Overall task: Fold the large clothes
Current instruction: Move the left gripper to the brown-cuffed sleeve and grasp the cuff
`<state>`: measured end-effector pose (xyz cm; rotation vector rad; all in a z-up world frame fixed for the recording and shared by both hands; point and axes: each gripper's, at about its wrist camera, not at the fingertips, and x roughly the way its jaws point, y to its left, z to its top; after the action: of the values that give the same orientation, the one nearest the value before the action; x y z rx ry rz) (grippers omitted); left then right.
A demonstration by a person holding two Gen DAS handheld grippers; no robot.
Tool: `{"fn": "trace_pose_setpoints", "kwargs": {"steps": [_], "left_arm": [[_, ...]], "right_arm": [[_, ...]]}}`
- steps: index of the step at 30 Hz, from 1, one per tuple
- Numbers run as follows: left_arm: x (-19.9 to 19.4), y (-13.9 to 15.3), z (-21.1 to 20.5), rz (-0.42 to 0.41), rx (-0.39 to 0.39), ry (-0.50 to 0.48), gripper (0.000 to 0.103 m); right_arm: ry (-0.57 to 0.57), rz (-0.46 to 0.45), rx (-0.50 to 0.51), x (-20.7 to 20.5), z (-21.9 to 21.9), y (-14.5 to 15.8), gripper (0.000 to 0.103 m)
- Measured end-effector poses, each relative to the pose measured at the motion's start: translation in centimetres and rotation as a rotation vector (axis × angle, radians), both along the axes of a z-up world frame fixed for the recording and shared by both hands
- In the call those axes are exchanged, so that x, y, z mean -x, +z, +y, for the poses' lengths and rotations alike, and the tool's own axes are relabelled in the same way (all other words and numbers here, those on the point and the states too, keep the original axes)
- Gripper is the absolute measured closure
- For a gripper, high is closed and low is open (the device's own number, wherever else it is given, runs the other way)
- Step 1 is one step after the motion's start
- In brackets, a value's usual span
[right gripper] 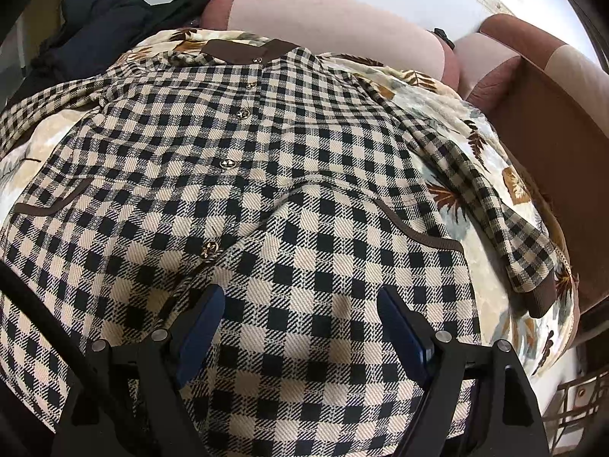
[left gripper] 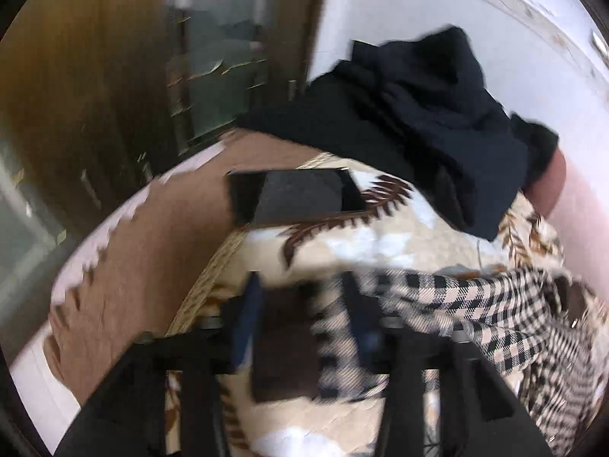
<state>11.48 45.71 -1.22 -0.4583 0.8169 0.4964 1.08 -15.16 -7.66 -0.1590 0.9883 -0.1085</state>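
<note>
Leaf-print bedspread (right gripper: 491,152) under checked coat (right gripper: 266,160)

The checked jacket (right gripper: 266,175) is black and cream, trimmed in brown at collar, pockets and cuff, with gold buttons. The bedspread (right gripper: 475,175) beneath is cream with brown leaves and pale blue patches — a dark navy garment (left gripper: 418,114) lies behind.

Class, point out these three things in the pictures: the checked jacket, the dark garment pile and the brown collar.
checked jacket (right gripper: 289,175): right wrist view, front panel beside the buttons.
dark garment pile (left gripper: 418,114): left wrist view, middle of the heap.
brown collar (right gripper: 243,52): right wrist view, collar's flat top.
</note>
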Motion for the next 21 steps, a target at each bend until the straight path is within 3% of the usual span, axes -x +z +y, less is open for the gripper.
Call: {"fn": "trace_pose_setpoints", "kwargs": {"steps": [3, 6, 9, 13, 16, 21], "left_arm": [[2.7, -1.1, 1.2, -0.036, 0.126, 0.026, 0.053], [5.2, -2.4, 1.2, -0.092, 0.256, 0.042, 0.046], [6.2, -3.9, 0.3, -0.121, 0.346, 0.019, 0.043], [5.4, -6.2, -1.5, -0.107, 0.383, -0.021, 0.040], [4.7, -6.6, -2.0, -0.157, 0.392, -0.007, 0.025], [3.2, -7.2, -1.6, -0.207, 0.465, 0.018, 0.023]], "right_arm": [[0.004, -0.006, 0.007, -0.2, 0.2, 0.0, 0.017], [0.006, -0.008, 0.004, -0.5, 0.3, -0.1, 0.017], [0.006, -0.009, -0.004, -0.7, 0.3, -0.2, 0.017], [0.009, -0.012, -0.018, -0.7, 0.1, 0.0, 0.017], [0.030, -0.027, -0.034, -0.6, 0.1, 0.5, 0.017], [0.194, -0.074, -0.100, -1.6, 3.4, 3.2, 0.017]]}}
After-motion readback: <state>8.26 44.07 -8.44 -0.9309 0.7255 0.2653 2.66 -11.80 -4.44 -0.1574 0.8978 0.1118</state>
